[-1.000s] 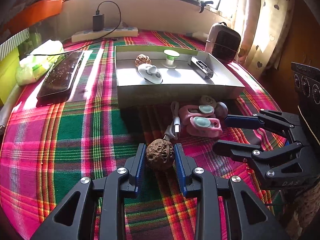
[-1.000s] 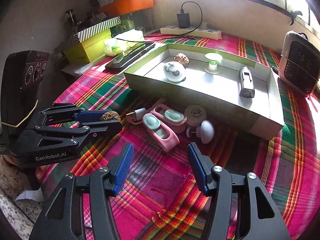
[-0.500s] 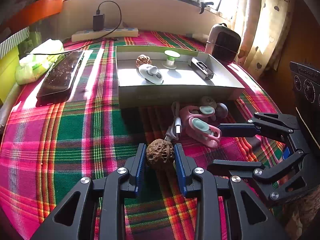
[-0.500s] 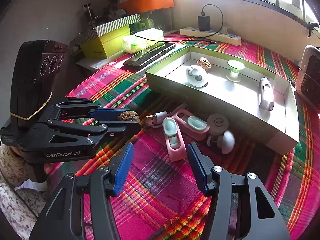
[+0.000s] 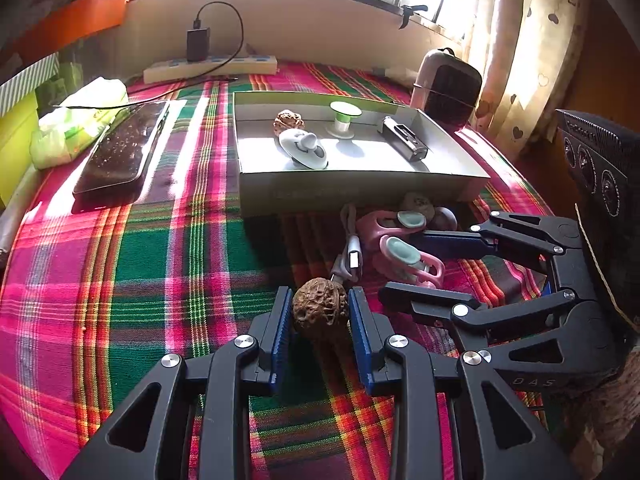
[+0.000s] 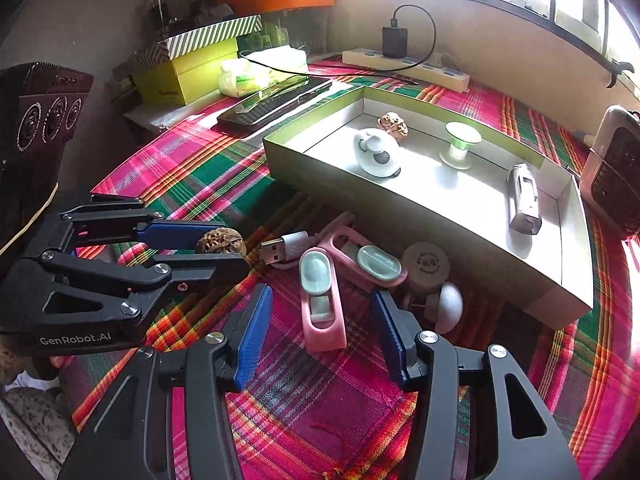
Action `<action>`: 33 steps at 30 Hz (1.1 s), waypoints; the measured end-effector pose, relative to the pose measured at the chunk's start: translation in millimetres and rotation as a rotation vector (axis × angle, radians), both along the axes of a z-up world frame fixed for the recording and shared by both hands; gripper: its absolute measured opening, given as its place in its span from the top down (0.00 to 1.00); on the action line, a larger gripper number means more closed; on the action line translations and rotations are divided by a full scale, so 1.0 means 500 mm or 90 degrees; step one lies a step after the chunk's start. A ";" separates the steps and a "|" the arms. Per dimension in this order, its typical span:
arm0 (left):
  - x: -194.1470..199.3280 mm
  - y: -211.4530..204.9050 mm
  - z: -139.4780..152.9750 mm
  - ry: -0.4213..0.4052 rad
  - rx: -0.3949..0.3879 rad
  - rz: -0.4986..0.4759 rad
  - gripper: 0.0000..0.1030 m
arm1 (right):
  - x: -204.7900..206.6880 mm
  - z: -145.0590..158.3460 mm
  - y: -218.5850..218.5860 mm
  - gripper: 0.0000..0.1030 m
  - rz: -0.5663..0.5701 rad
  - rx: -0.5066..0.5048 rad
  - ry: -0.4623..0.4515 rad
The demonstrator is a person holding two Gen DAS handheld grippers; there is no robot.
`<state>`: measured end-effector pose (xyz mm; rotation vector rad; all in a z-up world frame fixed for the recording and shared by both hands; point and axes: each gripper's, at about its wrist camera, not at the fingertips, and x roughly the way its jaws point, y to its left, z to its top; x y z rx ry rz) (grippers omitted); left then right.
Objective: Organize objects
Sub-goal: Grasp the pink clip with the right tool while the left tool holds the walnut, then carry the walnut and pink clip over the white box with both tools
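Note:
A brown walnut (image 5: pixel 320 310) sits between the blue pads of my left gripper (image 5: pixel 320 304), which is shut on it low over the plaid cloth; the same walnut (image 6: pixel 222 240) shows in the right wrist view. My right gripper (image 6: pixel 320 320) straddles the nearer pink clip (image 6: pixel 322 304) and its jaws are closing, with the pads clear of the clip on both sides. A second pink clip (image 6: pixel 372 260) lies behind it. The cardboard box (image 6: pixel 440 232) holds another walnut (image 6: pixel 393 124), a white figure (image 6: pixel 376 154), a green spool (image 6: pixel 460 144) and a silver device (image 6: pixel 522 196).
A USB plug (image 6: pixel 280 248), a round wooden disc (image 6: pixel 426 260) and a white knob (image 6: pixel 448 306) lie in front of the box. A dark phone (image 5: pixel 120 152), a tissue pack (image 5: pixel 76 124), a power strip (image 5: pixel 212 68) and a small heater (image 5: pixel 448 84) ring the table.
My right gripper has come in over the nearer pink clip and its jaws have narrowed. That clip has swung round a little. The left gripper and its walnut have stayed put.

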<state>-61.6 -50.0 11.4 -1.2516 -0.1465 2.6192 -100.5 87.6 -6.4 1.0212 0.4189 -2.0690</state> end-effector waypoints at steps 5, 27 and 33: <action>0.000 -0.001 0.000 0.000 0.002 0.001 0.74 | 0.002 0.000 0.000 0.66 -0.002 0.012 0.014; -0.007 0.004 0.001 0.007 -0.015 -0.002 0.74 | 0.007 0.003 -0.002 0.82 0.011 0.017 0.023; -0.007 0.004 0.002 0.007 -0.012 -0.001 0.74 | 0.006 0.003 -0.002 0.82 0.011 0.016 0.023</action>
